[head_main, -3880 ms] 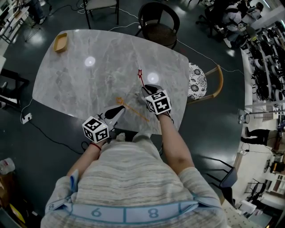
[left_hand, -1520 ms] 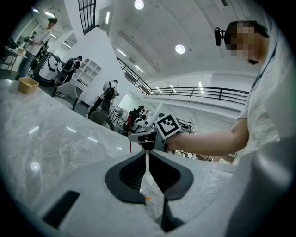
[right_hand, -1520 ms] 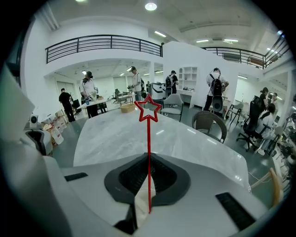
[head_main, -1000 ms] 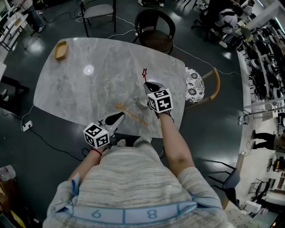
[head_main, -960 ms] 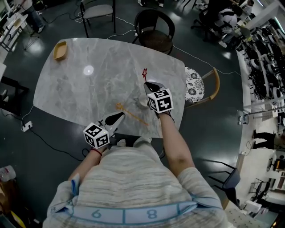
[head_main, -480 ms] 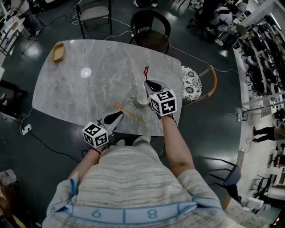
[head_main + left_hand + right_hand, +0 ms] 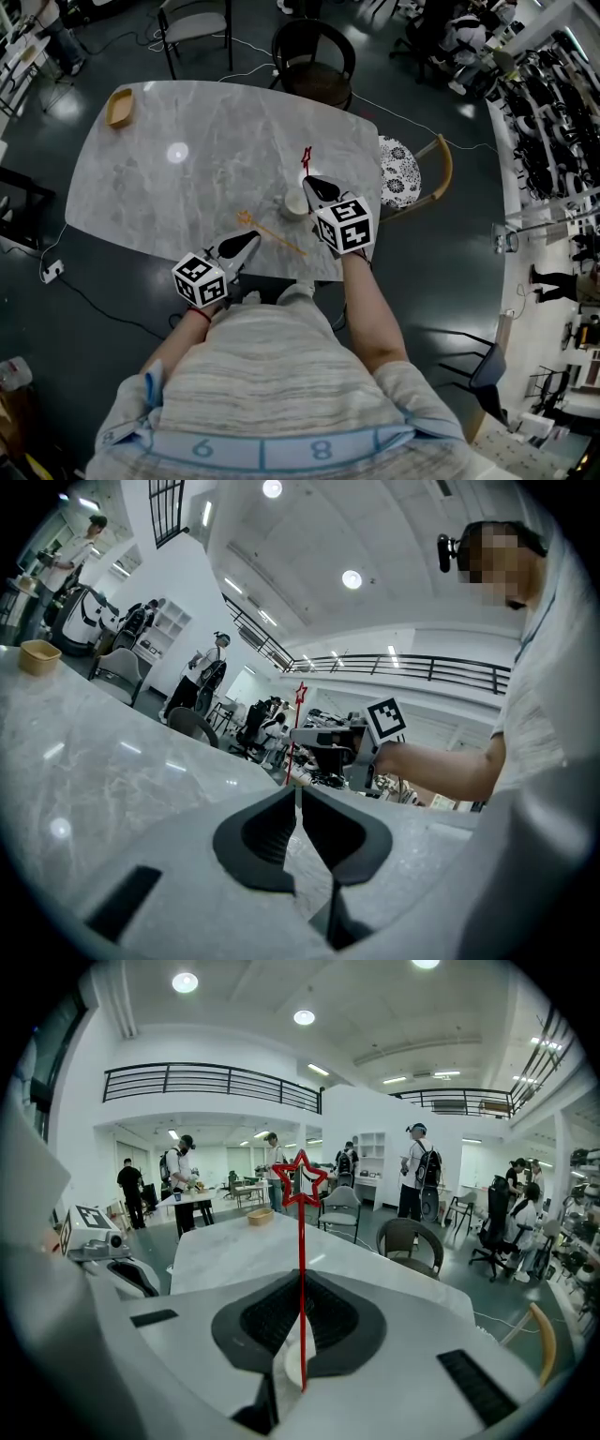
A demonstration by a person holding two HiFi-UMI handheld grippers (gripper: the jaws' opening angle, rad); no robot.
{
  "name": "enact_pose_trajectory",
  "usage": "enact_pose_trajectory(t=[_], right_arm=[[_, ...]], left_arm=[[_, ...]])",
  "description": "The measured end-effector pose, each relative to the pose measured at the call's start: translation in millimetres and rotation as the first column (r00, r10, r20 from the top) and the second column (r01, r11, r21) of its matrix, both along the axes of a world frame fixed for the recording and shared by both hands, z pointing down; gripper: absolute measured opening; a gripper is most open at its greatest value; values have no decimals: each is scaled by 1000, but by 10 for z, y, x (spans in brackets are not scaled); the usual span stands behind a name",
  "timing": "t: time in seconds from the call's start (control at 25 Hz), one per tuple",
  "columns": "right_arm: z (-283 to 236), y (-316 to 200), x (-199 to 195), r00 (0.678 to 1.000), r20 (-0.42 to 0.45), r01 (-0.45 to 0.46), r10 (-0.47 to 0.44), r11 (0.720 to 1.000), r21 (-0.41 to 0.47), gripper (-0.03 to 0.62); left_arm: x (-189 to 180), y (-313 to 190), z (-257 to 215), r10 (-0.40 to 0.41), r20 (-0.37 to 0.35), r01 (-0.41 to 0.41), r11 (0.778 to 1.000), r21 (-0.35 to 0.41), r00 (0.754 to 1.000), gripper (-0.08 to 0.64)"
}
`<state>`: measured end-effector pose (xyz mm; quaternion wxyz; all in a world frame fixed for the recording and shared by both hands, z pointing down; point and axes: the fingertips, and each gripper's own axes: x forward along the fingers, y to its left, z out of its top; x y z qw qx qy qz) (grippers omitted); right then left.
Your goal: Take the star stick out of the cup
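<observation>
A thin red star stick (image 7: 305, 161) stands upright with my right gripper (image 7: 310, 182) shut on its stem. In the right gripper view the star (image 7: 301, 1182) rises above the closed jaws, and the stem's lower end hangs over the white cup (image 7: 286, 1365). The cup (image 7: 295, 203) stands on the marble table (image 7: 187, 178), just left of that gripper. An orange star stick (image 7: 269, 232) lies flat on the table near the front edge. My left gripper (image 7: 249, 240) hovers at that edge, shut and empty (image 7: 298, 797), and looks toward the red stick (image 7: 297, 716).
A small wooden bowl (image 7: 118, 106) sits at the table's far left corner. A dark round chair (image 7: 314, 64) stands behind the table. A wooden chair with a patterned cushion (image 7: 405, 172) stands at its right. People and desks fill the room beyond.
My right gripper has drawn back and up with the red star stick. The cup, earlier hidden under it, now shows beside it. The left gripper stays put.
</observation>
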<state>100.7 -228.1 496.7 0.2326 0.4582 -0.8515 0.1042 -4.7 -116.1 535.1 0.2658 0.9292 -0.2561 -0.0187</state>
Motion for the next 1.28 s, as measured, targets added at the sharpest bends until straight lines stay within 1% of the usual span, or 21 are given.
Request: enact_pose_trajectory(t=[0.2, 0.56, 1.0, 1.16, 1.28], right_arm=[[41, 158, -41, 1000, 1, 13, -13, 1000, -17, 15], [364, 327, -171, 997, -35, 61, -65, 993, -99, 15], [834, 434, -260, 990, -85, 98, -117, 975, -198, 15], [917, 412, -285, 986, -103, 107, -132, 969, -221, 15], [998, 388, -319, 978, -135, 125, -159, 964, -233, 15]], left_arm=[[16, 56, -28, 8, 0, -8, 1000, 1, 1000, 17], [1, 69, -34, 7, 0, -7, 1000, -1, 1000, 17], [-22, 83, -7, -11, 3, 11, 1000, -2, 1000, 17], [-48, 58, -28, -23, 2, 23, 1000, -5, 1000, 17], [-59, 42, -25, -29, 3, 29, 1000, -5, 1000, 17]])
